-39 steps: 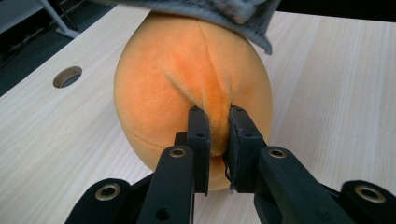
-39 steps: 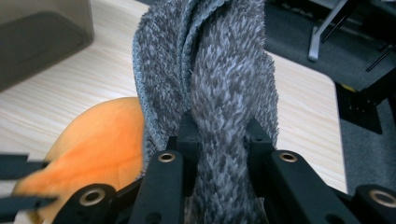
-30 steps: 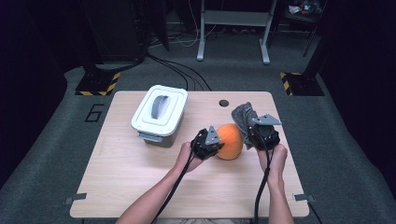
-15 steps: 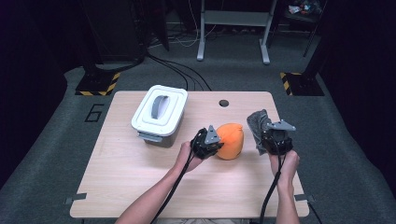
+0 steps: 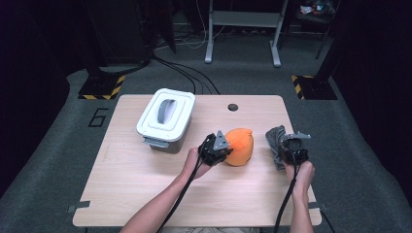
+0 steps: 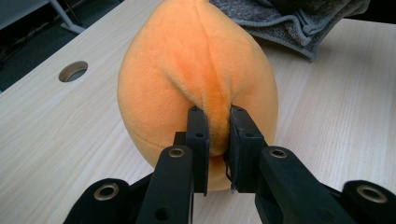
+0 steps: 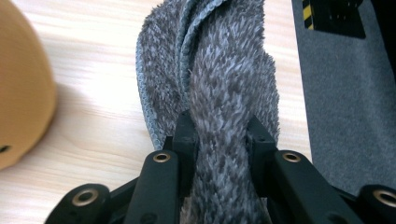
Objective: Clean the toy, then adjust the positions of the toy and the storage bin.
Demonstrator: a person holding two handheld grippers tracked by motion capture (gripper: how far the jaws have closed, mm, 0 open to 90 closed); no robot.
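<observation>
— Two grippers, and each one has something soft. What does the left gripper (image 5: 219,149) have?

— Its fingers (image 6: 198,135) pinch a little fold of the orange plush toy (image 5: 240,145). The toy sits on the desk (image 5: 145,189), near the middle.

— And the right gripper (image 5: 286,148)?

— Its fingers (image 7: 187,135) squeeze a bunched-up grey towel (image 7: 219,93). The towel lies on the desk close to the right edge, just beside the toy.

— Do the toy and the towel touch?

— From above there is a thin strip of desk between them, so they look apart.

— What else is on the desk?

— One white box with a lid (image 5: 165,116) and a grey handle on top. It stands at the back left, away from the toy. A small round hole (image 5: 233,107) is in the desk behind the toy.
</observation>
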